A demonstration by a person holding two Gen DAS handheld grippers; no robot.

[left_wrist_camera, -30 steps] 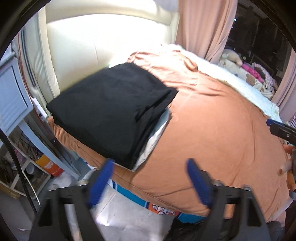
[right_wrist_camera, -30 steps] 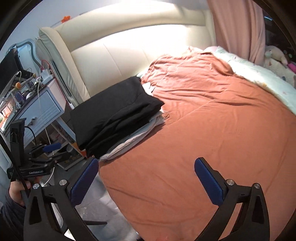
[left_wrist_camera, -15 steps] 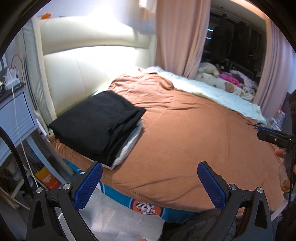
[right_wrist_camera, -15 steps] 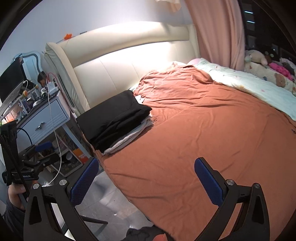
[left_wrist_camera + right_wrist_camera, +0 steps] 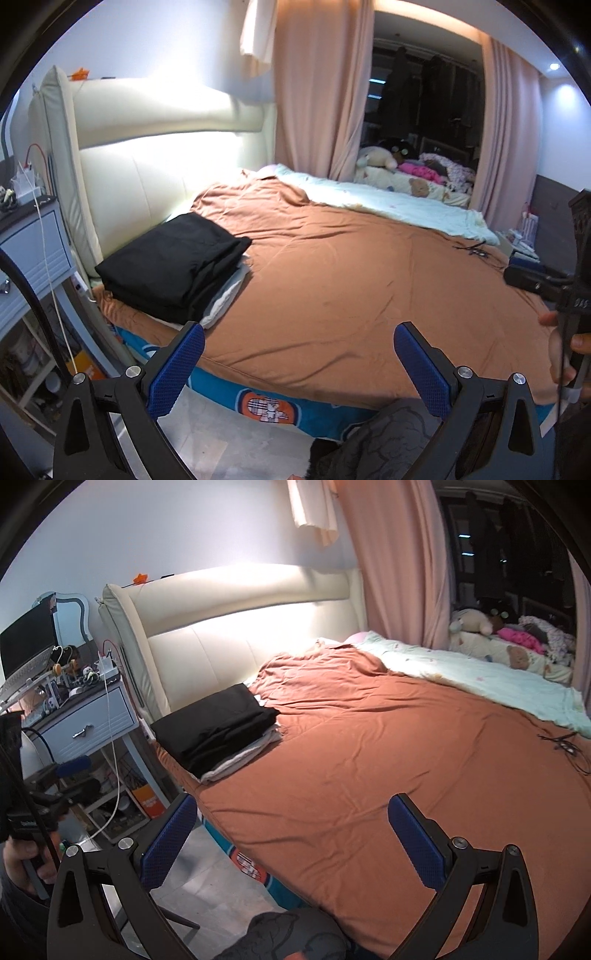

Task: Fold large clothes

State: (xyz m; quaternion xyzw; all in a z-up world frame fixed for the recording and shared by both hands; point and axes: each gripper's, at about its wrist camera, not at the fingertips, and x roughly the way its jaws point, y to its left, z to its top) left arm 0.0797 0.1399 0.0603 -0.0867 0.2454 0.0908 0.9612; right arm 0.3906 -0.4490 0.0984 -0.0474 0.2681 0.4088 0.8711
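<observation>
Left tool (image 5: 299, 354) was held clear of the bed, jaws wide apart and empty. Right tool (image 5: 291, 830) likewise, jaws apart, nothing between them. Each tool showed at the edge of the other's view, gripped by a hand (image 5: 565, 354).

Change noted: a second earlier the left tool hung close over the black stack with its fingers nearer together; both tools had since drawn back and up, and the whole bed now fell in view. Judged as a withdrawal after setting down.

Near: floor and a dark bundle (image 5: 373, 439) at the bed's foot, identity not determinable. Bed edge with a blue patterned sheet (image 5: 266, 402) below the orange cover (image 5: 351, 288). The cover lay bare across its middle.

Further: folded black garment (image 5: 177, 269) on top of a pale folded piece (image 5: 225, 295), near the headboard (image 5: 155, 162) at the left corner of the bed, edges squared, untouched by either tool. Nightstand (image 5: 88, 720) just beside it.

Far: pale blanket (image 5: 388, 199), soft toys, curtains.

Finding: this garment appeared folded and stacked. No unfolded item lay on the bed; the next piece, if any, would have to be fetched
</observation>
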